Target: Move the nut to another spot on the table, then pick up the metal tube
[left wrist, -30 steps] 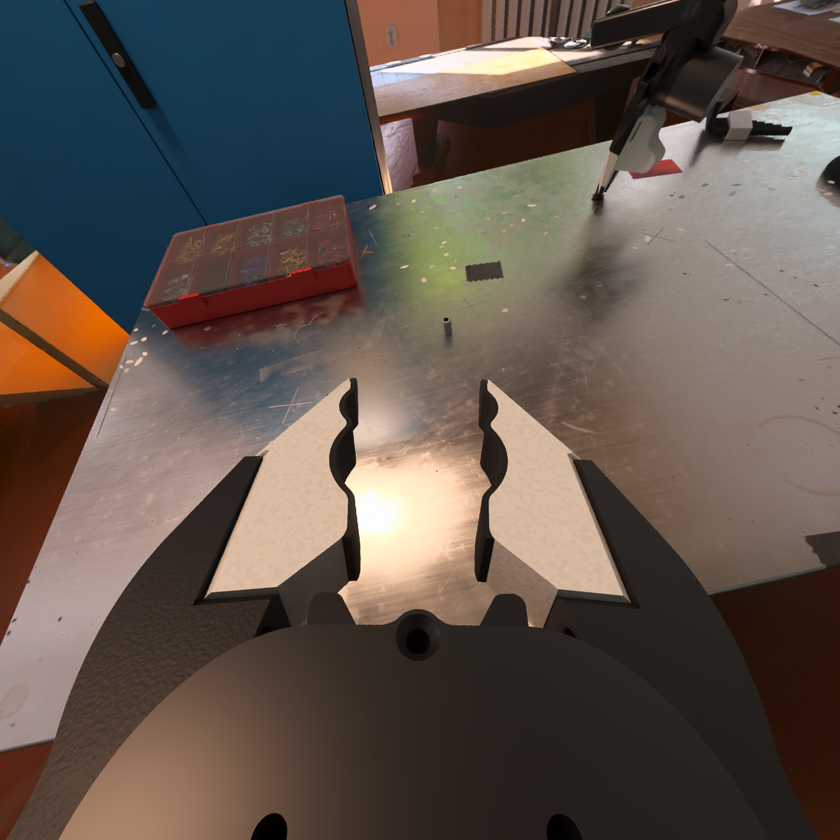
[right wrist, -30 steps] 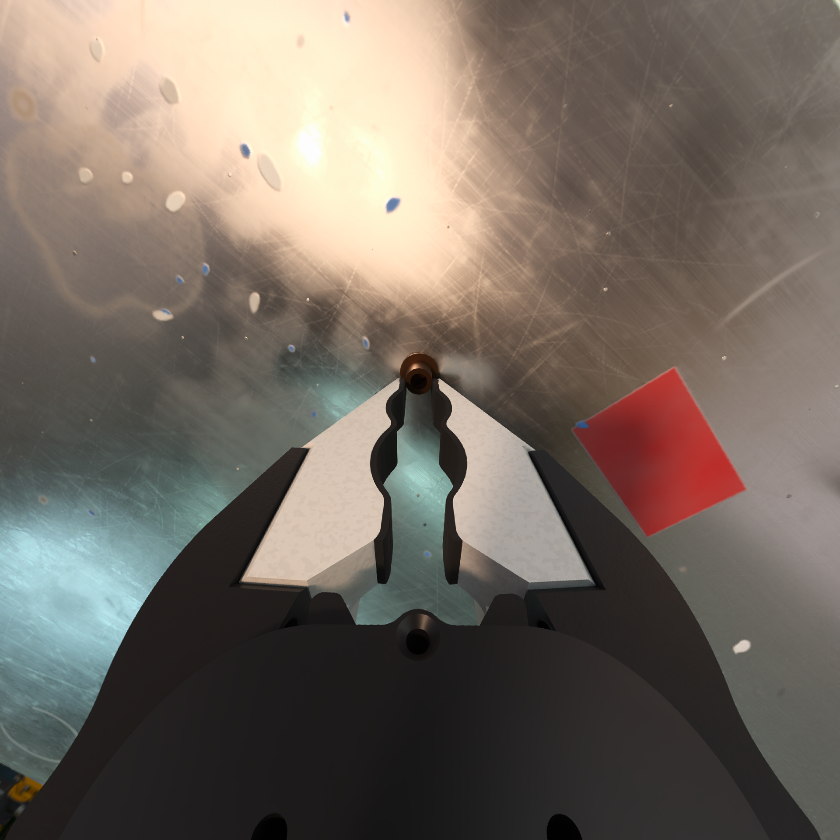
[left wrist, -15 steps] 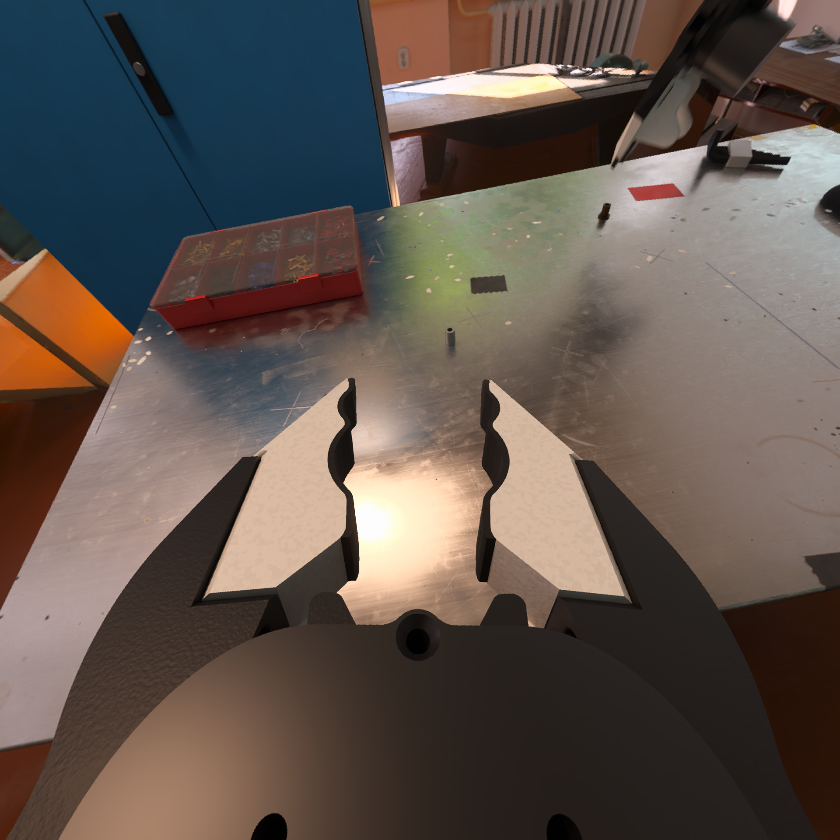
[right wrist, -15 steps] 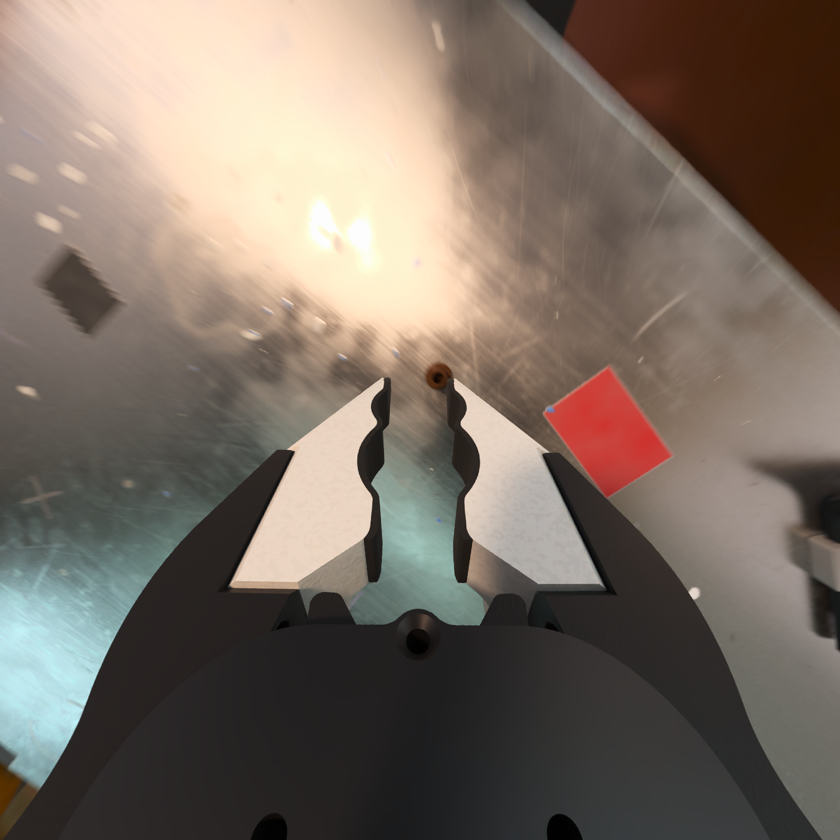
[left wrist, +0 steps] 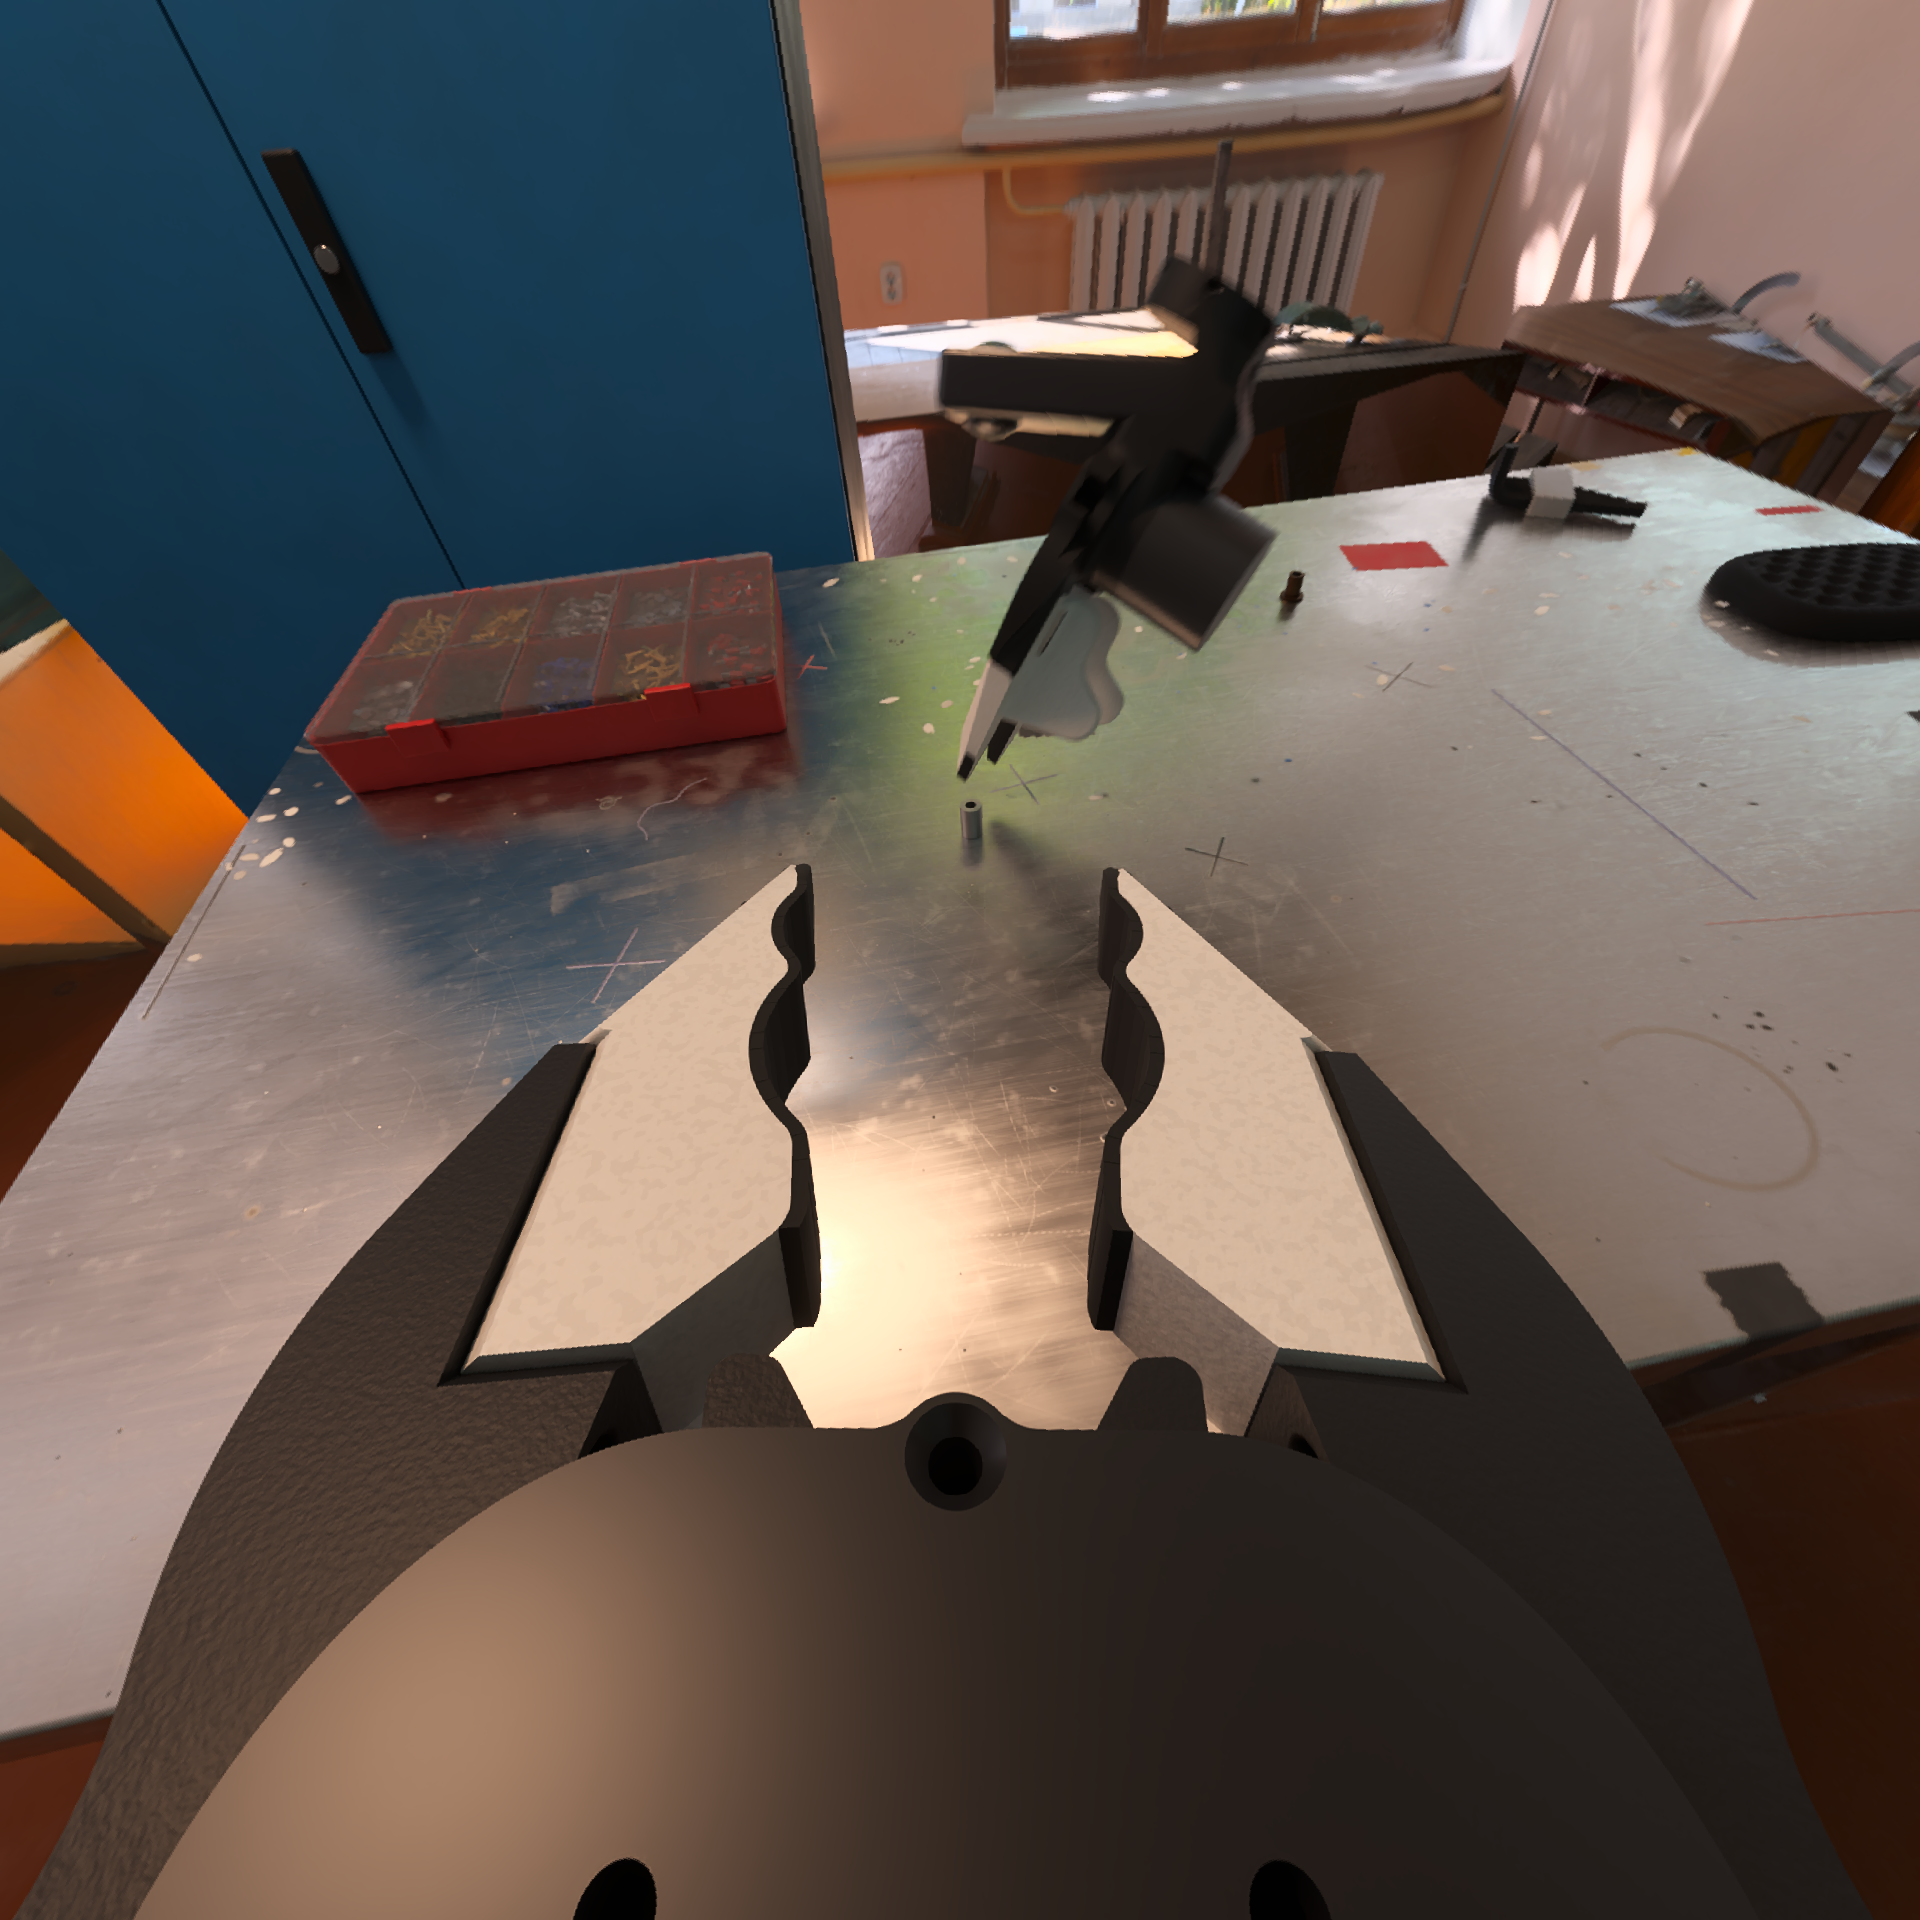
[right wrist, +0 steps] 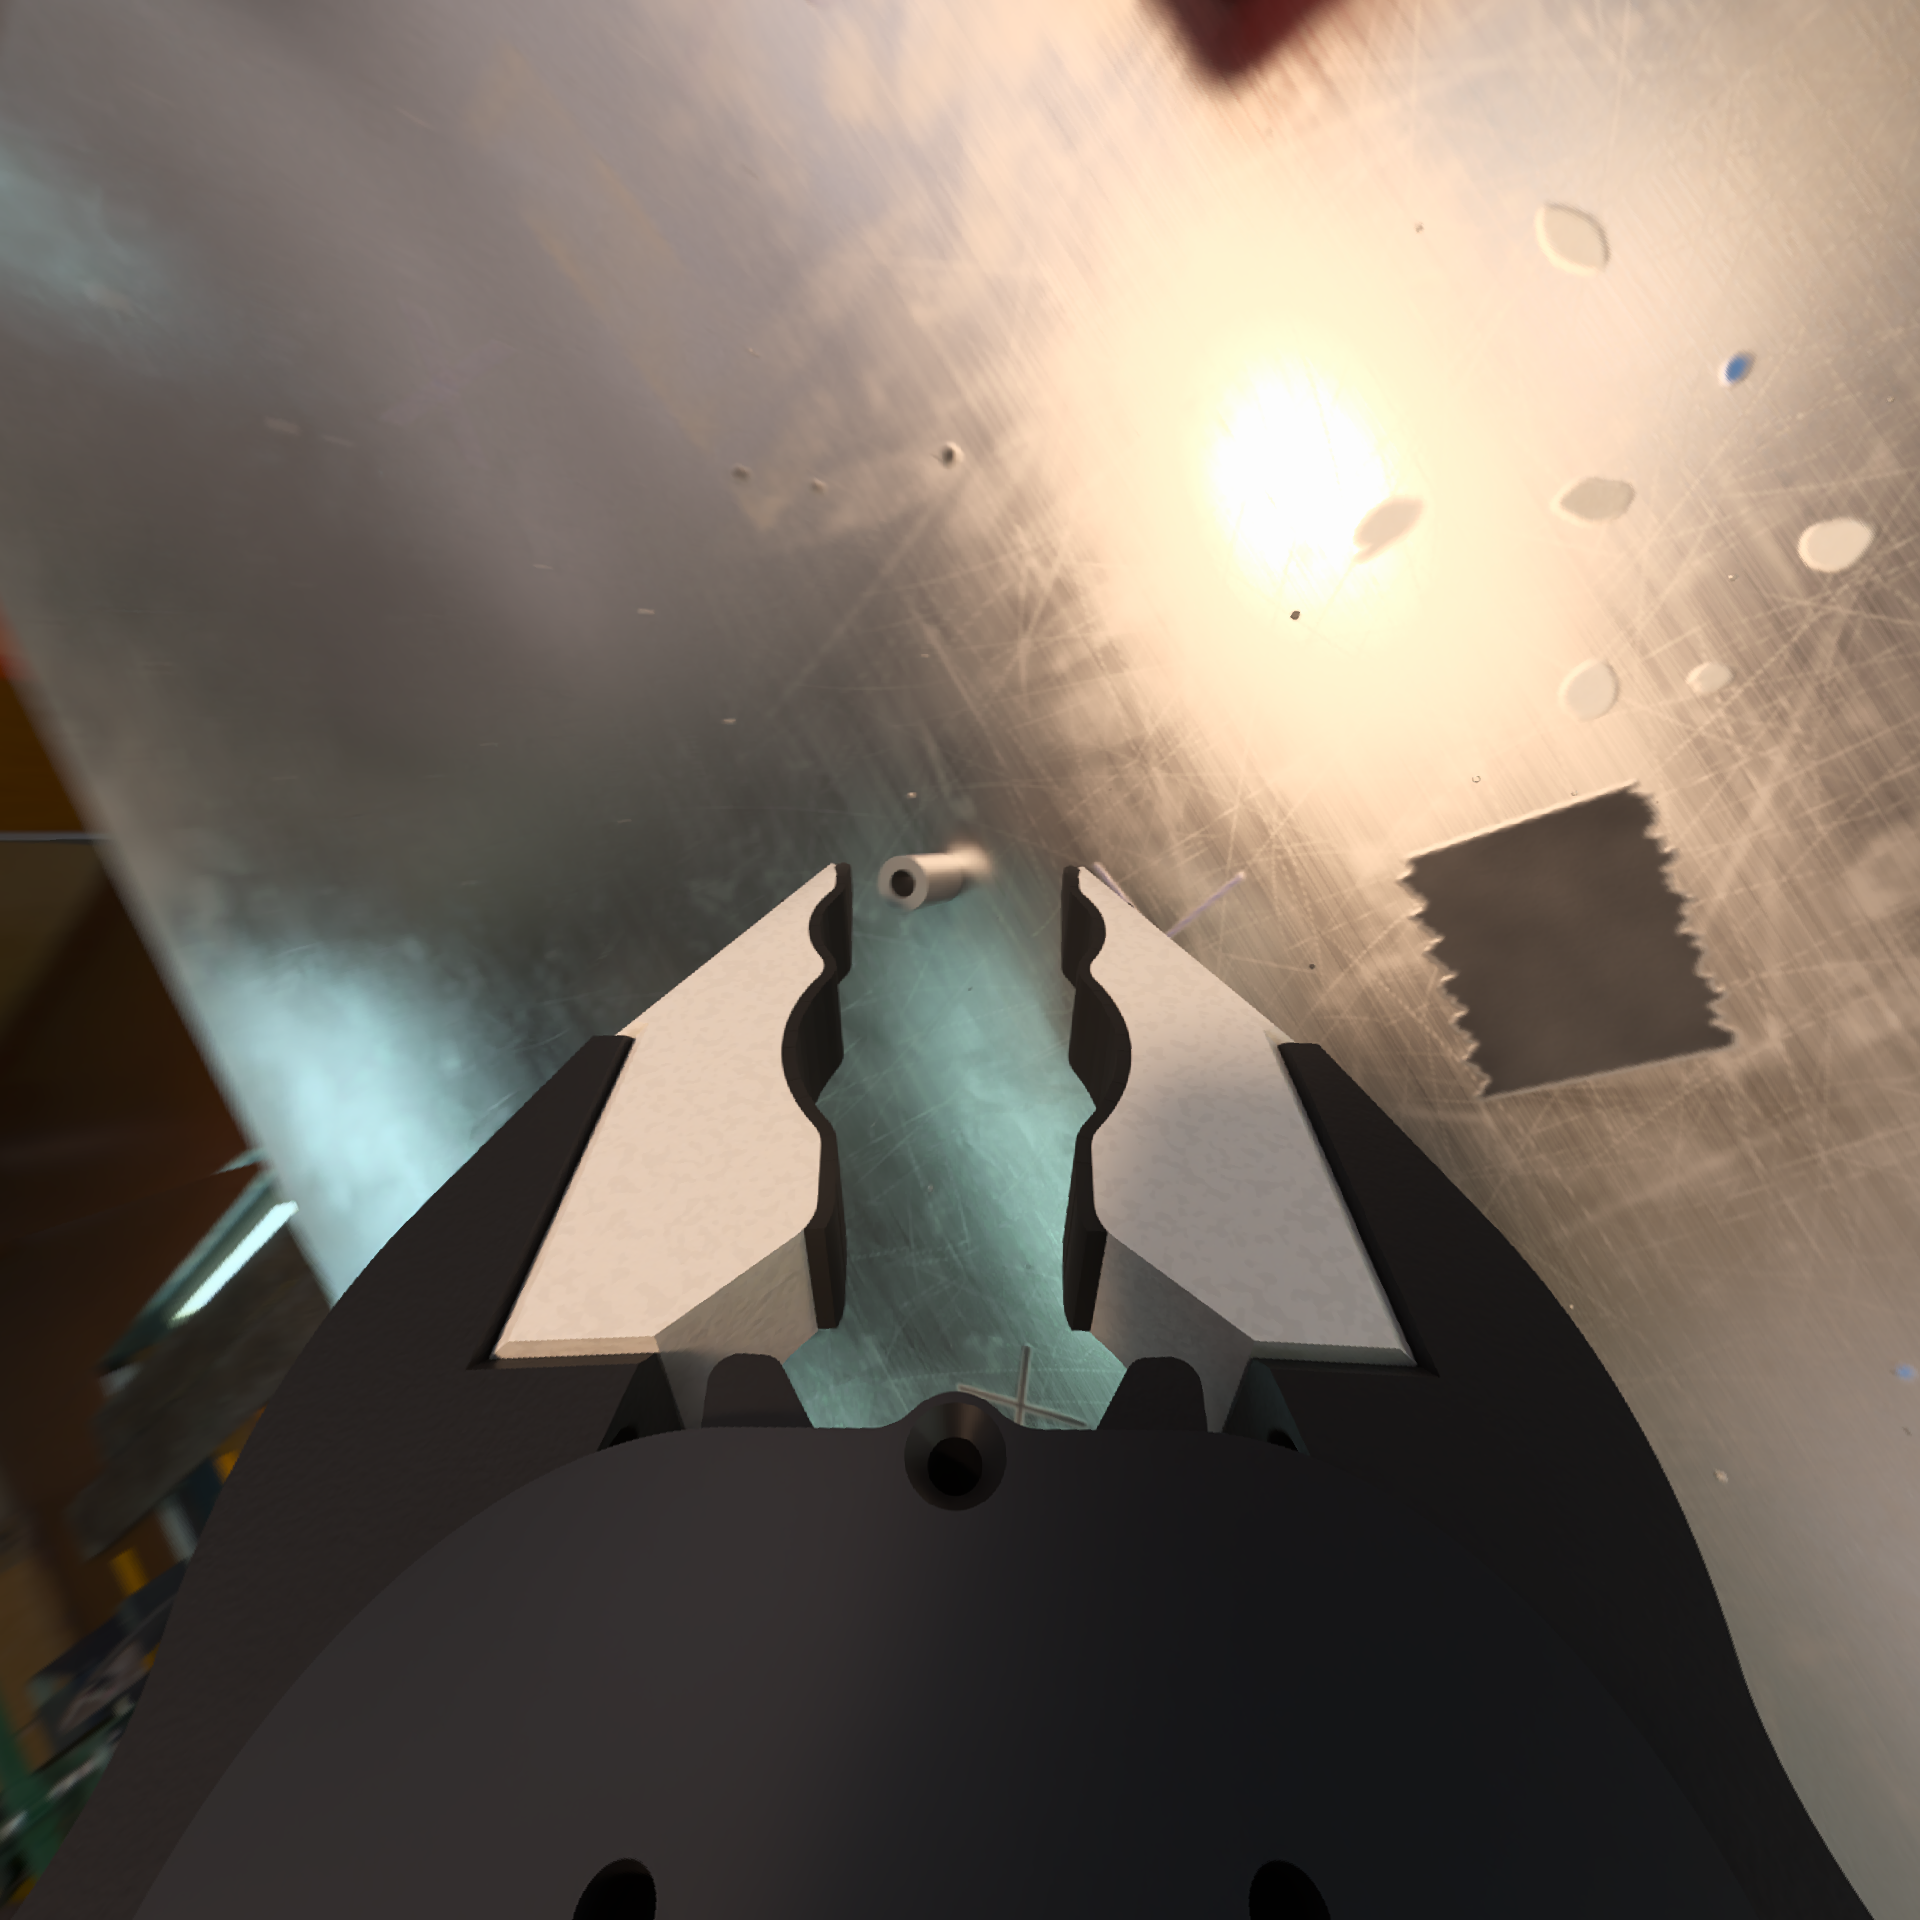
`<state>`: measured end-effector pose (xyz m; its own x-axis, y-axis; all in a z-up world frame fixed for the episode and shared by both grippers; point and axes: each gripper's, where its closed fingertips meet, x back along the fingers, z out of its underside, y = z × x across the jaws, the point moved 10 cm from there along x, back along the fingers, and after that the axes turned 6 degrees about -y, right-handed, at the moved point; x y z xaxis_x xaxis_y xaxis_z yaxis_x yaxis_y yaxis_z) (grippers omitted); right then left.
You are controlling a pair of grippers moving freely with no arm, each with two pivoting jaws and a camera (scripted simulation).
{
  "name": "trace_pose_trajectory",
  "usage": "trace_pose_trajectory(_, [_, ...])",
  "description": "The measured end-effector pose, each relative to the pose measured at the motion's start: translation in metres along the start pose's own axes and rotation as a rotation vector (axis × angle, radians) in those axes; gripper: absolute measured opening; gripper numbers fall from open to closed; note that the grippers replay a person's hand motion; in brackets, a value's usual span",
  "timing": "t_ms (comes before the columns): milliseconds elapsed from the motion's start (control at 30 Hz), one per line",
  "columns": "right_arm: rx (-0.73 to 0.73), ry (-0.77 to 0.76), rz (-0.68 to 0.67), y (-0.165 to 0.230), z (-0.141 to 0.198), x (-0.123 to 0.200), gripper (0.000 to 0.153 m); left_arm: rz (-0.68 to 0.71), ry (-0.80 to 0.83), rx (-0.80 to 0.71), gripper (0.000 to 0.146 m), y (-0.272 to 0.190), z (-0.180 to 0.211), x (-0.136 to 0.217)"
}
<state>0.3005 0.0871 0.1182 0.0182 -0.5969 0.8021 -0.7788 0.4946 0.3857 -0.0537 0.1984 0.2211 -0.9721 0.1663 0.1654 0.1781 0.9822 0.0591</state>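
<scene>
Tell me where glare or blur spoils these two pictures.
Left wrist view: a warm glare patch sits on the scratched metal table between the open left gripper's fingers; the right gripper, hanging above the small upright metal tube, is motion-smeared. Right wrist view: a bright hotspot washes out the table upper right, the edges are streaked, yet the tube stays fairly sharp.

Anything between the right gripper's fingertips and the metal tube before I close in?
Nothing: in the right wrist view the open right gripper sits just short of the metal tube, with only bare table between.
</scene>
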Motion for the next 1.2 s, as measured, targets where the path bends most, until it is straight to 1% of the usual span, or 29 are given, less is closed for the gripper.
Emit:
trace_pose_trajectory(67, [0.024, 0.055, 0.15, 0.01, -0.004, -0.012, 0.044, 0.006, -0.018, 0.002, 0.055, 0.0, 0.002, 0.009])
trace_pose_trajectory(133, [0.051, 0.103, 0.273, 0.021, -0.006, -0.019, 0.046, 0.013, -0.024, 0.005, 0.054, 0.002, 0.005, 0.018])
trace_pose_trajectory(233, [0.047, 0.187, 0.358, 0.032, -0.005, -0.029, 0.048, 0.027, -0.036, 0.011, 0.054, 0.008, 0.01, 0.029])
trace_pose_trajectory(333, [0.039, 0.216, 0.419, 0.038, -0.003, -0.033, 0.047, 0.04, -0.054, 0.016, 0.054, 0.014, 0.013, 0.039])
trace_pose_trajectory(400, [0.018, 0.215, 0.422, 0.041, -0.002, -0.034, 0.045, 0.045, -0.073, 0.02, 0.054, 0.018, 0.015, 0.046])
trace_pose_trajectory(533, [0.006, 0.209, 0.421, 0.044, 0.0, -0.034, 0.037, 0.04, -0.093, 0.023, 0.053, 0.023, 0.019, 0.056])
trace_pose_trajectory(600, [0.043, 0.226, 0.418, 0.045, 0.0, -0.034, 0.02, 0.037, -0.094, 0.025, 0.053, 0.025, 0.022, 0.058])
trace_pose_trajectory(633, [0.057, 0.227, 0.415, 0.045, 0.0, -0.034, 0.016, 0.038, -0.095, 0.029, 0.053, 0.025, 0.023, 0.059])
trace_pose_trajectory(800, [0.133, 0.232, 0.385, 0.045, 0.001, -0.034, 0.012, 0.039, -0.089, 0.038, 0.052, 0.023, 0.025, 0.057])
trace_pose_trajectory(900, [0.214, 0.222, 0.32, 0.052, -0.004, -0.024, 0.012, 0.038, -0.06, 0.028, 0.052, 0.02, 0.023, 0.052])
trace_pose_trajectory(967, [0.312, 0.155, 0.247, 0.067, -0.014, 0.005, 0.012, 0.04, -0.044, 0.018, 0.052, 0.017, 0.021, 0.049])
trace_pose_trajectory(1000, [0.371, 0.095, 0.229, 0.074, -0.02, 0.03, 0.012, 0.04, -0.038, 0.014, 0.052, 0.016, 0.02, 0.048])
trace_pose_trajectory(1067, [0.458, -0.057, 0.223, 0.081, -0.033, 0.097, 0.012, 0.046, -0.026, 0.014, 0.052, 0.014, 0.018, 0.047])
trace_pose_trajectory(1133, [0.453, -0.16, 0.233, 0.062, -0.044, 0.166, 0.012, 0.048, -0.013, 0.017, 0.052, 0.013, 0.017, 0.047])
trace_pose_trajectory(1167, [0.415, -0.177, 0.258, 0.042, -0.048, 0.193, 0.012, 0.042, -0.006, 0.018, 0.052, 0.013, 0.016, 0.046])
trace_pose_trajectory(1200, [0.363, -0.175, 0.29, 0.018, -0.049, 0.214, 0.012, 0.036, 0.0, 0.019, 0.052, 0.013, 0.016, 0.045])
